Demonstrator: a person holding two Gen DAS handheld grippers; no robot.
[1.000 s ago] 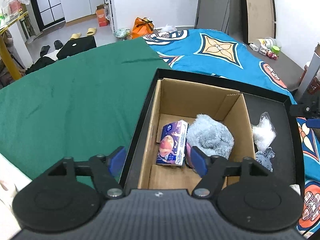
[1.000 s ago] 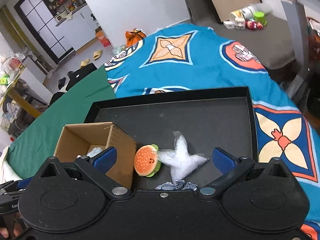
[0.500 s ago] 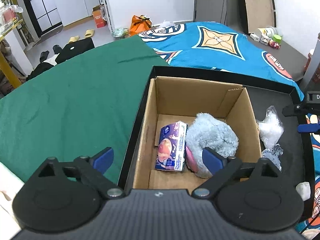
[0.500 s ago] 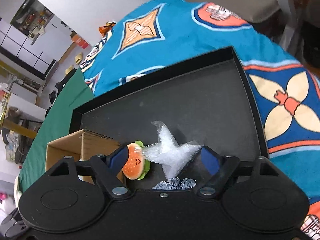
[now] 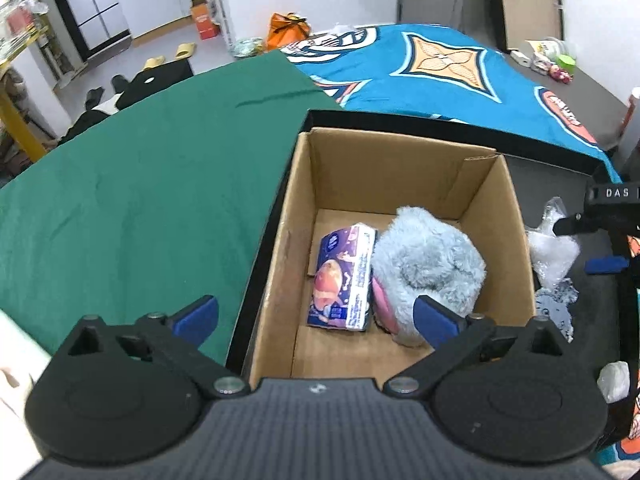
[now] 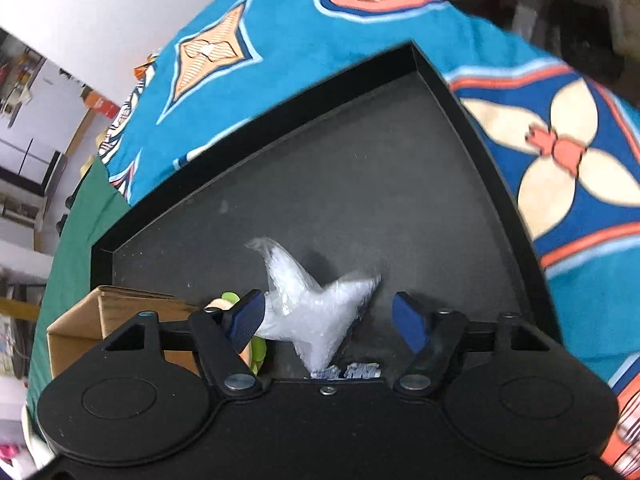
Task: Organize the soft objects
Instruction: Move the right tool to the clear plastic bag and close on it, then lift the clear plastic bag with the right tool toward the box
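Note:
A cardboard box (image 5: 360, 160) stands in a black tray (image 6: 360, 184). In it lie a grey plush toy (image 5: 428, 268) and a purple tissue pack (image 5: 344, 280). My left gripper (image 5: 316, 316) is open and empty above the box's near side. A white star-shaped soft toy in clear plastic (image 6: 316, 312) lies on the tray right of the box. My right gripper (image 6: 332, 320) is open with its fingers either side of the star. An orange burger plush (image 6: 224, 304) is mostly hidden behind the right gripper's left finger. The box also shows in the right wrist view (image 6: 116, 312).
A small grey-blue soft piece (image 5: 556, 308) lies on the tray near the star. A white object (image 5: 612, 376) sits at the tray's near right. The tray rests on a blue patterned cloth (image 6: 280, 40) beside a green cloth (image 5: 140, 200).
My left gripper opened wider and drew back from the box. My right gripper came down and forward, its fingers narrowing around the star toy.

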